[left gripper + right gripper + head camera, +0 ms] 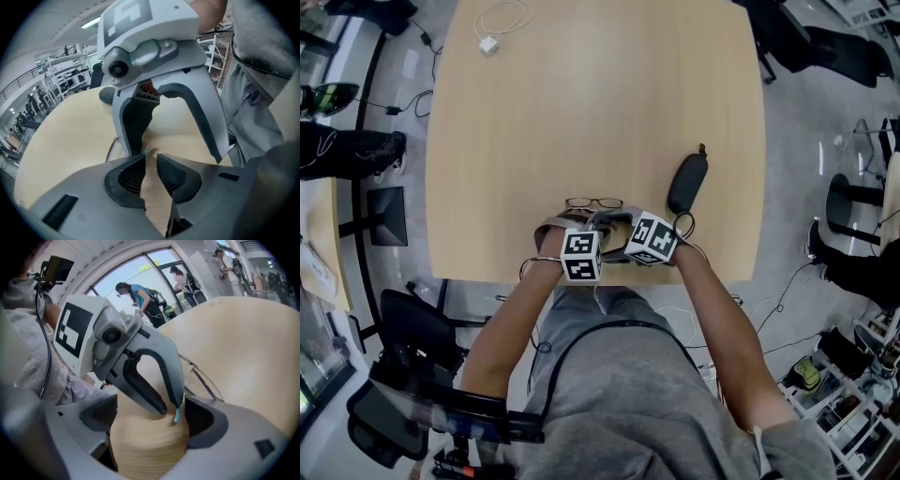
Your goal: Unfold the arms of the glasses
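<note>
One thin, wire-framed glasses (593, 202) lies on the pale wood-grain tabletop (581, 112) just beyond both grippers' fingers; the left gripper (151, 159) has two ribbed black fingers (131, 176) narrowly apart, a teal-tipped arm at their tips; the right gripper (150, 427) has its two spread wide around that tip; one dark oval case (687, 183) lies beyond the right fingers.
</note>
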Tool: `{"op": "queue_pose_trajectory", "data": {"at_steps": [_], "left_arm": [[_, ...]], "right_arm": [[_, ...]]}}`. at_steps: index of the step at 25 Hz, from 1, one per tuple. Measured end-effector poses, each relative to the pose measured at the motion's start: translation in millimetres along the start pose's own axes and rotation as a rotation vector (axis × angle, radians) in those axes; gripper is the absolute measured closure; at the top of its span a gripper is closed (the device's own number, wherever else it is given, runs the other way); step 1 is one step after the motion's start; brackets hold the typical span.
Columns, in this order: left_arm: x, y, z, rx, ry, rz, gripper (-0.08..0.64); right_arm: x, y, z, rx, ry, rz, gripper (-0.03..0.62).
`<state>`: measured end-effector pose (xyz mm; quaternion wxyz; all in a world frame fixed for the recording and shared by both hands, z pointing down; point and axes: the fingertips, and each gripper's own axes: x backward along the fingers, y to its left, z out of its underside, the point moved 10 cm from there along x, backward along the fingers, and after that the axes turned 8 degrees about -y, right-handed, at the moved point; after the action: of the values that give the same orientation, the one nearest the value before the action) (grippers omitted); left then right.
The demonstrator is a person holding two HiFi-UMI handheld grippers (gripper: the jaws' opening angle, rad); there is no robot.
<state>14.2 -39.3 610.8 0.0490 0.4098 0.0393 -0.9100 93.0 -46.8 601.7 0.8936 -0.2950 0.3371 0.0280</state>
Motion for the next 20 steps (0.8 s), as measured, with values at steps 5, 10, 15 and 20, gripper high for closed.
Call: {"op": "queue_pose_trajectory", "data": {"at_steps": [5,10,15,20], "left_arm": [[-1,1,10,-0.018,0.017,0.025,0.508],[0,-5,3,-0.052,0.054,0.154,0.508],[3,-18,8,-0.129,0.072,0.184,0.508],[28,-1,5,-0.119,0.016,-0.051,0.508]], "right_arm": [[-5,-8,-7,-0.029,-0.031,0.020,0.163],[12,-16,0,-0.067,-0.059,0.045,0.155],[22,-24,-4,-0.054,-0.043,0.046,0.155],[21,-16,-12,-0.023,-0.046,0.033,0.155]]}}
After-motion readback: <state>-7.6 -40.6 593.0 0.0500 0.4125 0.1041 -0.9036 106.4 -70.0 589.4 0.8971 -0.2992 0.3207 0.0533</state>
